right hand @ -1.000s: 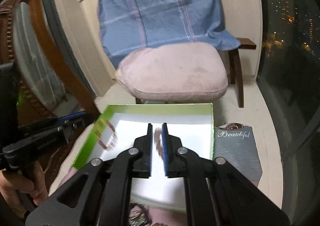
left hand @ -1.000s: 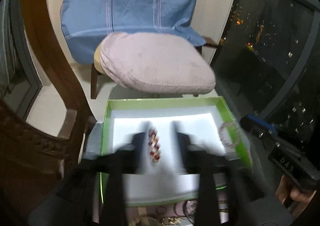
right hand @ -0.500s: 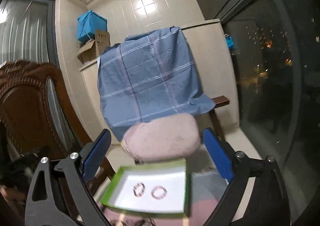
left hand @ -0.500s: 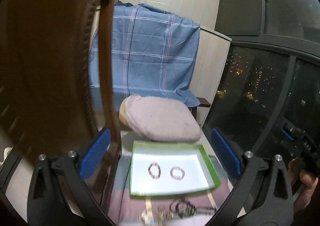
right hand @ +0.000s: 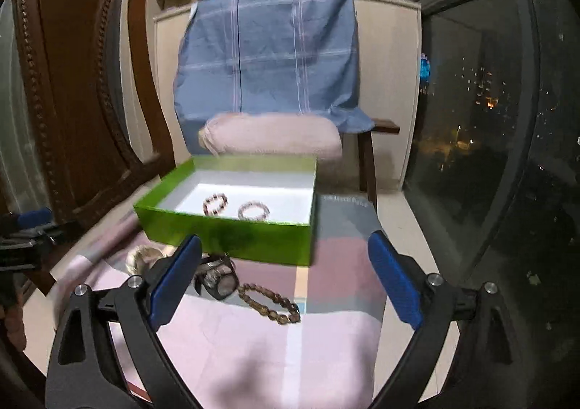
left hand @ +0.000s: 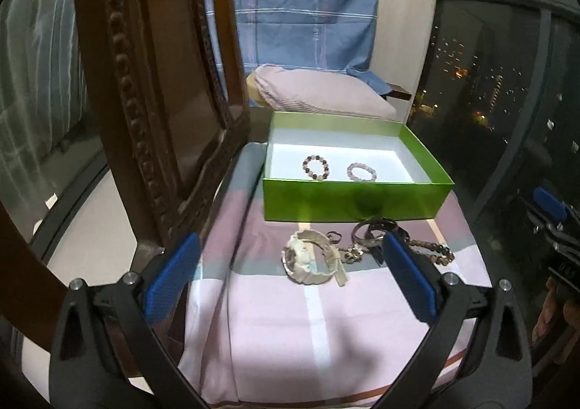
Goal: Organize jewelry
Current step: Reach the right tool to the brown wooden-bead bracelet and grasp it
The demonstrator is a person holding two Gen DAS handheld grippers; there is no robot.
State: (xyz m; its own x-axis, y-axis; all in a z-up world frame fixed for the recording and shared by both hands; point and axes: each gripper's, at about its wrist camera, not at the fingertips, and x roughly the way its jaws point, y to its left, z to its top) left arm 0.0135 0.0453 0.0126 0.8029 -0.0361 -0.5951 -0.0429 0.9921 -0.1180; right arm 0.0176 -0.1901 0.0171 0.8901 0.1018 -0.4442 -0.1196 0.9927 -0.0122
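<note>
Both grippers, left gripper (left hand: 290,276) and right gripper (right hand: 286,280), hover with jaws spread wide and empty above the loose white watch (left hand: 312,258), dark watch (right hand: 217,278) and brown bead bracelet (right hand: 270,304), while two beaded bracelets (left hand: 316,167) already lie in the green cardboard box (left hand: 355,200) beyond.
</note>
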